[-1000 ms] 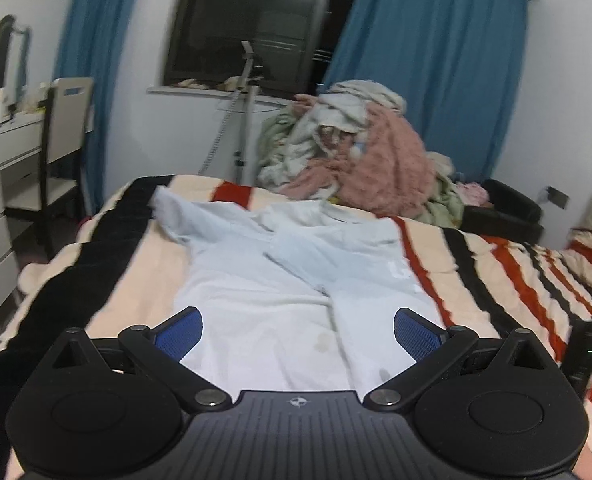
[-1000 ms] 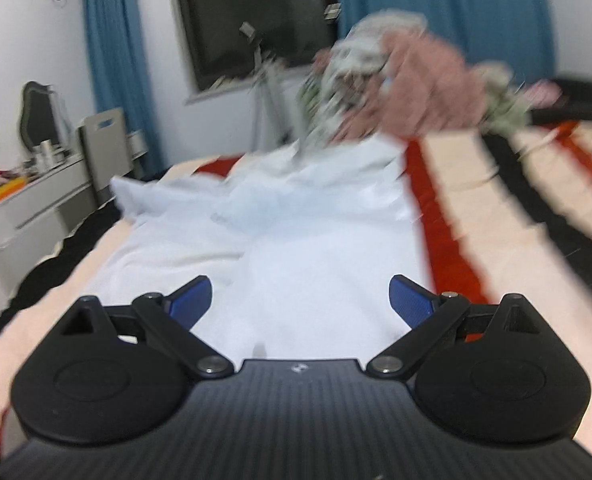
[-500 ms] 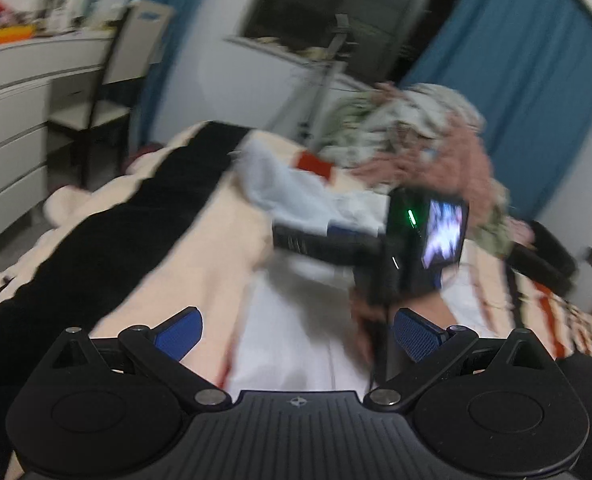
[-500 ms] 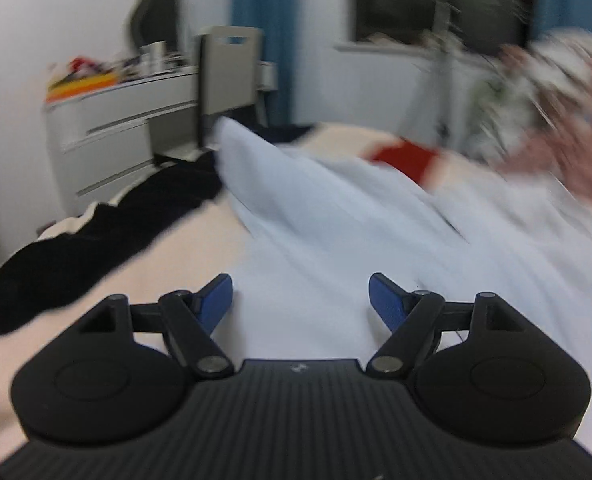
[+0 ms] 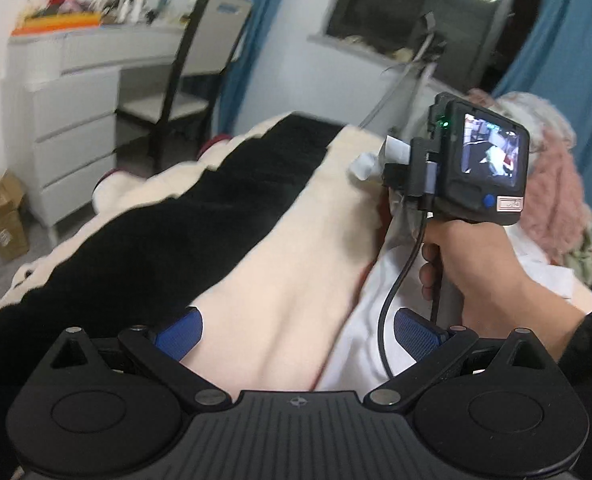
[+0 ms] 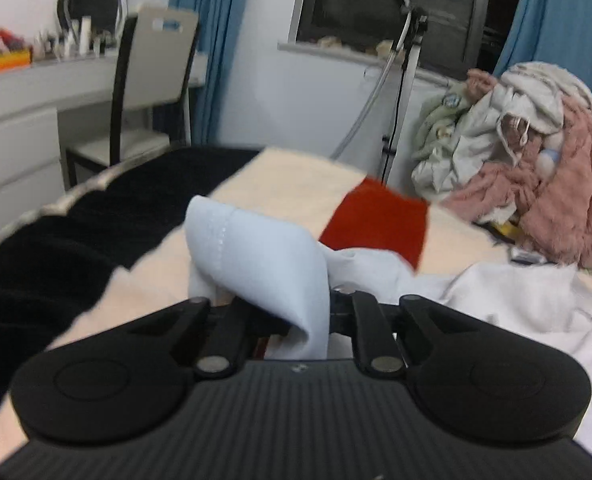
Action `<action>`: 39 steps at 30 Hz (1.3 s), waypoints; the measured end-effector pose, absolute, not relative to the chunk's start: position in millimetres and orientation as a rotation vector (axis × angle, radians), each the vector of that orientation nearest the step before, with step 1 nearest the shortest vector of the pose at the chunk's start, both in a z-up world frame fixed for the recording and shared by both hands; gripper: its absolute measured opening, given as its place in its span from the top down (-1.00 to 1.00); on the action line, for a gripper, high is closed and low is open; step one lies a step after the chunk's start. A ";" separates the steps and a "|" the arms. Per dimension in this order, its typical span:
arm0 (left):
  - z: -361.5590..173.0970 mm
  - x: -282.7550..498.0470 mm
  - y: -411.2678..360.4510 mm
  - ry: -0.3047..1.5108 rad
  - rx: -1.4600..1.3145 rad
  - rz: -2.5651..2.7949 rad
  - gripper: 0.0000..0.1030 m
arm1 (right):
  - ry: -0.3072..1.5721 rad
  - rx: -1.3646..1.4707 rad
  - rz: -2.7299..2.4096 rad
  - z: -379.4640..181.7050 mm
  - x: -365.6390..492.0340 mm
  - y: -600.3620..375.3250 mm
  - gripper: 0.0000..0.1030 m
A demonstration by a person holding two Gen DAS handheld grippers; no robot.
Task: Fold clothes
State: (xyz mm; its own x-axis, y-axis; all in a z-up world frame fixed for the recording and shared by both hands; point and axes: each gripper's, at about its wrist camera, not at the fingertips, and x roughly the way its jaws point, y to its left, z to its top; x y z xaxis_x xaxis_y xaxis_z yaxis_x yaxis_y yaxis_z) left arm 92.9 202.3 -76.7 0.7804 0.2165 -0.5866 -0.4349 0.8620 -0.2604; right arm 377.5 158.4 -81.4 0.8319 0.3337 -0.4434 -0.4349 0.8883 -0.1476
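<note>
The left claw [image 5: 298,330] is spread wide over the striped blanket [image 5: 280,280], its 2 blue pads [image 5: 178,332] touching nothing. Just beyond it, a hand [image 5: 480,264] grips the other tool's handle, 1 small lit screen [image 5: 490,152] facing back. The right claw [image 6: 290,316] has just been closing and now pinches a fold of the pale blue garment [image 6: 256,256], which rises between its 2 jaws and trails off to the right across the bed. Farther back lie 1 red blanket stripe [image 6: 380,224] and 1 heap of pink and white laundry [image 6: 536,168]. At the far left stand 1 chair [image 6: 156,64] and 1 white desk [image 6: 28,92], with 2 blue curtains [image 6: 212,20] flanking 1 dark window [image 6: 388,4].
</note>
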 end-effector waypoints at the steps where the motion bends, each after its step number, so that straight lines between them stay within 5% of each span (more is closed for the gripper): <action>1: -73.9 90.5 199.0 0.560 -0.387 0.352 -0.99 | 0.397 -0.235 0.409 -70.1 373.0 149.6 0.76; 11: -46.5 63.6 165.2 0.413 -0.372 0.237 -0.99 | 0.207 -0.127 0.222 3.7 374.8 5.2 0.77; 20: -70.9 97.6 124.9 0.533 -0.280 0.129 -0.99 | 0.310 0.119 -0.002 -63.8 412.3 -139.4 0.72; 21: -76.1 103.9 121.4 0.550 -0.265 0.120 -0.99 | 0.346 0.151 0.001 -77.6 418.0 -147.8 0.61; 23: -86.7 115.3 114.7 0.584 -0.233 0.101 -0.99 | 0.430 0.192 0.006 -104.5 429.1 -160.2 0.06; 24: -90.7 117.7 111.8 0.592 -0.219 0.093 -0.99 | 0.445 0.182 -0.003 -114.6 431.0 -160.9 -0.54; 25: -93.2 119.9 108.9 0.594 -0.203 0.089 -0.99 | 0.454 0.177 -0.007 -123.6 431.4 -160.5 -0.88; 39: -93.7 121.7 99.7 0.591 -0.165 0.053 -0.99 | 0.368 0.150 0.048 -75.9 341.8 -177.6 -0.85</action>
State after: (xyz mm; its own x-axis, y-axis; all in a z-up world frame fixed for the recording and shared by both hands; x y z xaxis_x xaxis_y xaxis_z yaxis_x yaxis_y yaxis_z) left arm 121.7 99.7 -93.7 0.8296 0.0025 -0.5584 -0.0967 0.9855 -0.1392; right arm 341.8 -177.6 -75.9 0.9320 0.0740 -0.3547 -0.0196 0.9878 0.1545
